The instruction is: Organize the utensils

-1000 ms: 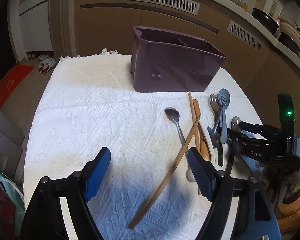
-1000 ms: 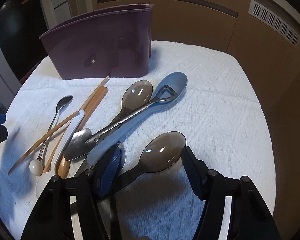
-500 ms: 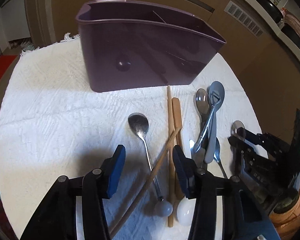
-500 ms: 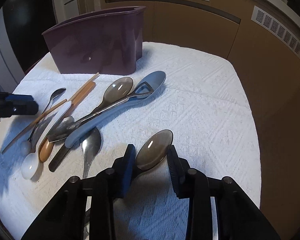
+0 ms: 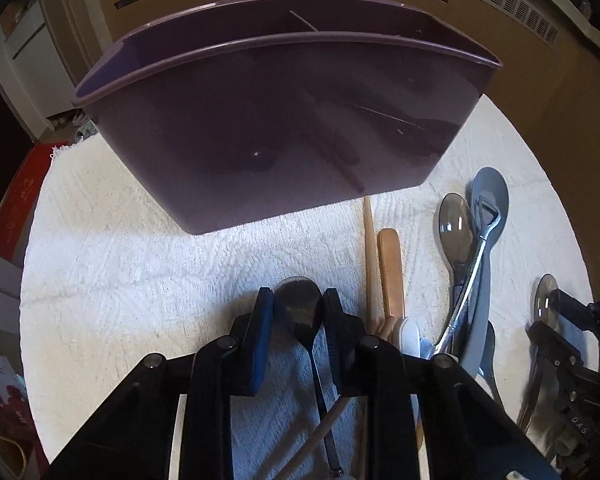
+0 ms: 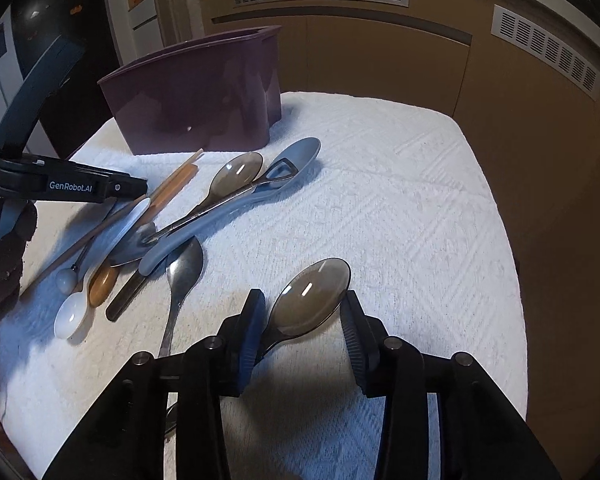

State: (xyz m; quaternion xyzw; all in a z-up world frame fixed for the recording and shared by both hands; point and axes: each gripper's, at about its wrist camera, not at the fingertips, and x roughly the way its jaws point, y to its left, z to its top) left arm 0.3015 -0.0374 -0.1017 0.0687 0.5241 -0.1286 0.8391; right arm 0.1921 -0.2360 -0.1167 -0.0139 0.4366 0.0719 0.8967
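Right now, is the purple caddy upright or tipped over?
Upright. The purple caddy stands on its base on the white towel, open rim facing up, its divider visible inside.

Left gripper [image 5: 297, 312] came forward toward the purple caddy [image 5: 284, 120], at 12 o'clock and now much larger in its view; jaws closing around the metal spoon's [image 5: 300, 312] bowl. Right gripper [image 6: 302, 316] advanced over the smoky plastic spoon [image 6: 310, 296]; jaws narrowed, now opening again, bowl between them.
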